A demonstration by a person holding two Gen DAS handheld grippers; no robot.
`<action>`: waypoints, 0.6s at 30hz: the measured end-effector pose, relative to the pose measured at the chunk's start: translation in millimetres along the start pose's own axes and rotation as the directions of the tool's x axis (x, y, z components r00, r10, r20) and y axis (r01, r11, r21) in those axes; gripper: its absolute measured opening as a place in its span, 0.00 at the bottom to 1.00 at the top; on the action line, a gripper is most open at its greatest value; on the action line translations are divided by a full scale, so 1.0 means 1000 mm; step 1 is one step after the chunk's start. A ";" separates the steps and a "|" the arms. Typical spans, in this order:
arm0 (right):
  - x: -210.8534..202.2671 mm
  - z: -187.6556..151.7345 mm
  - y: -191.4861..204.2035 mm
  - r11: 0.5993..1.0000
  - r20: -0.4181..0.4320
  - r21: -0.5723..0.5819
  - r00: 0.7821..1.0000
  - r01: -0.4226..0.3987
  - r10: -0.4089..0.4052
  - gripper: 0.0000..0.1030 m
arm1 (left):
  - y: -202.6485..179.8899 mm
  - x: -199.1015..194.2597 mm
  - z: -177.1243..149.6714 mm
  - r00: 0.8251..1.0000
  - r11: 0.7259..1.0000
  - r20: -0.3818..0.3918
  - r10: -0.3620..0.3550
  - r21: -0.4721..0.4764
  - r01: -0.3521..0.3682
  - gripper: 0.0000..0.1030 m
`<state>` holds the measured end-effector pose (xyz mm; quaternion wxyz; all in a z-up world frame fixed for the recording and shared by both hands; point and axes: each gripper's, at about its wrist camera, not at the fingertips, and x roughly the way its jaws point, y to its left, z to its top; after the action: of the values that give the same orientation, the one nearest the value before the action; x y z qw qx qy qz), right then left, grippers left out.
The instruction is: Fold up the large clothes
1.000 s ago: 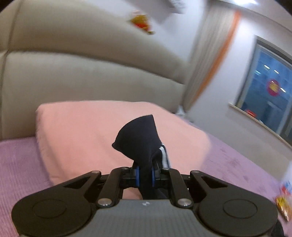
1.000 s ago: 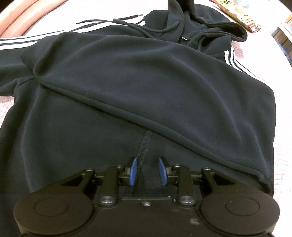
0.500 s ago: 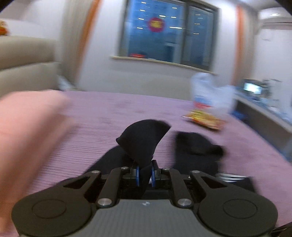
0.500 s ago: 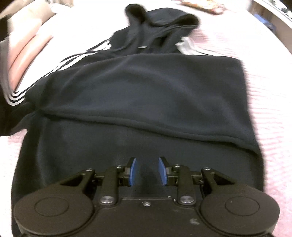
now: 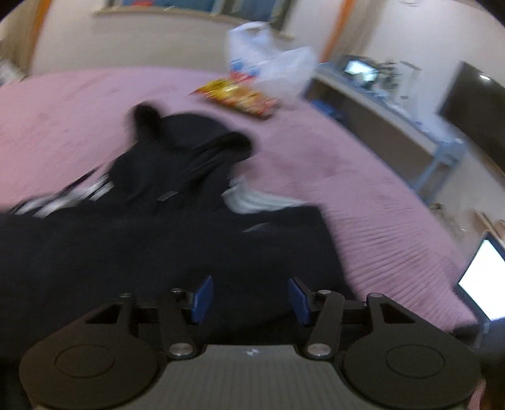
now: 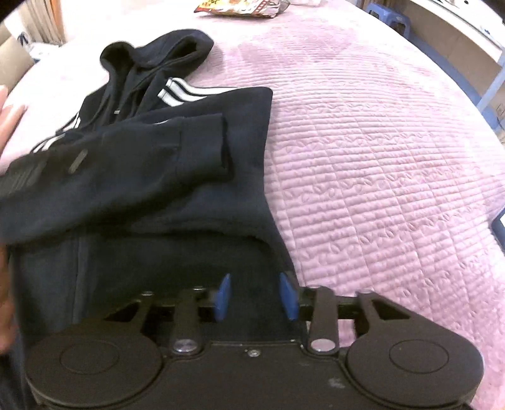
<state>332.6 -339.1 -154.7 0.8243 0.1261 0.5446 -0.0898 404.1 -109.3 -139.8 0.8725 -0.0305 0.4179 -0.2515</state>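
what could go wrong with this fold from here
The sleeve folded across the black hoodie lies loose with its cuff near the edge, so the next fold may drag it askew. The hood is bunched, not flat, so it may make the bundle lumpy. Both grippers, left and right, have just opened their jaws close over the fabric and could snag it.

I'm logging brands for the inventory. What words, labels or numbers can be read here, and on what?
None can be read.
Snack packet: bright print, too blurred and cut off.
Plastic bag: red and blue print, blurred.
Black hoodie: white stripes only, no lettering visible.
Screen: plain white glare.
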 end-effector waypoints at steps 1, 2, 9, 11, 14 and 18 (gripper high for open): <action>0.002 0.005 0.002 1.000 0.020 0.001 0.999 -0.025 0.025 0.62 | 0.014 -0.007 -0.005 0.999 0.999 -0.010 0.036 -0.024 -0.036 0.56; 0.004 0.013 0.004 0.999 0.049 -0.005 0.997 -0.053 0.053 0.63 | 0.032 -0.015 -0.009 0.996 0.995 -0.016 0.084 -0.049 -0.085 0.57; 0.043 0.074 0.010 0.987 0.191 -0.005 0.969 -0.159 0.158 0.73 | 0.135 -0.053 0.002 0.951 0.926 -0.030 0.308 -0.219 -0.307 0.56; 0.065 0.085 0.010 0.981 0.148 0.019 0.971 -0.192 0.187 0.73 | 0.147 -0.054 0.007 0.943 0.915 -0.021 0.332 -0.237 -0.327 0.56; 0.084 0.087 0.016 0.969 0.050 0.009 0.968 -0.248 0.247 0.05 | 0.153 -0.047 0.012 0.938 0.910 -0.024 0.346 -0.236 -0.342 0.56; 0.049 0.085 0.028 0.984 0.139 -0.070 0.976 -0.161 0.170 0.03 | 0.151 -0.028 0.025 0.930 0.911 0.004 0.368 -0.200 -0.360 0.54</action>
<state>433.9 -338.4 -165.0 0.8695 0.1399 0.4736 -0.0136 470.0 31.0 -143.7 0.9052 -0.0430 0.4207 -0.0416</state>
